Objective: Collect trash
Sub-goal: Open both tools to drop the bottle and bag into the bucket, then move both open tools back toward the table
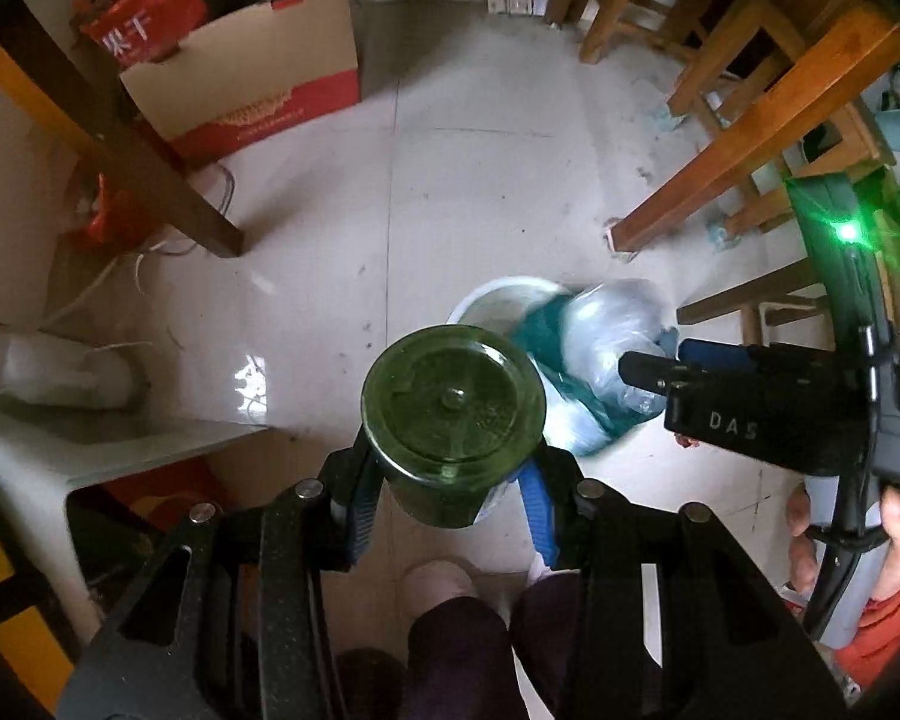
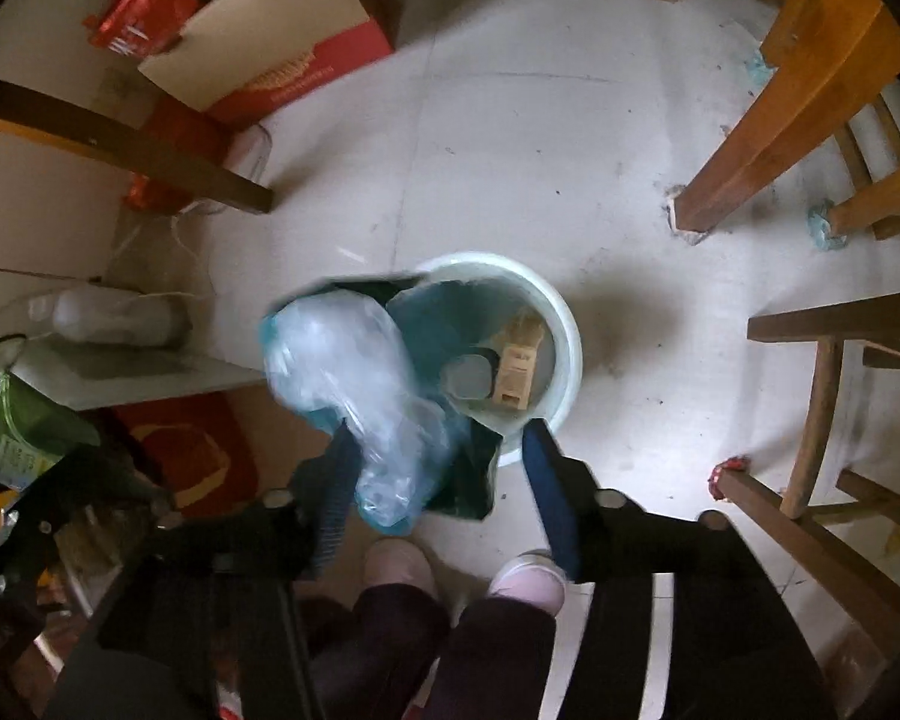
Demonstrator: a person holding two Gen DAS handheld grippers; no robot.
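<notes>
The jaws of the left gripper point(image 1: 450, 510) are clamped on a green glass jar point(image 1: 453, 414), blue pads pressed to its round sides; its thick, moulded base faces the camera, and in the right wrist view a printed label shows on its wall. The jaws of the right gripper point(image 2: 444, 480) stand apart, and the crumpled plastic bag point(image 2: 360, 396) between them touches the left pad at most — the right pad is clear of it. The bag is thin film, clear-whitish over teal, bunched and glossy, blurred at its edges.

The white plastic bin point(image 2: 561, 330) is the landmark: round, smooth-rimmed, standing on pale floor tiles. The bag hangs just over its near-left rim; the jar is to the left of the bin, near but apart. Inside the bin lie a tan cardboard carton point(image 2: 516, 375) and a grey round-edged cup-like piece point(image 2: 467, 375) against a teal liner point(image 2: 444, 318). Beyond the bin, to the left, sits a red-and-tan cardboard box point(image 2: 282, 42); to its right stand orange-brown wooden chair legs point(image 2: 768, 138).
</notes>
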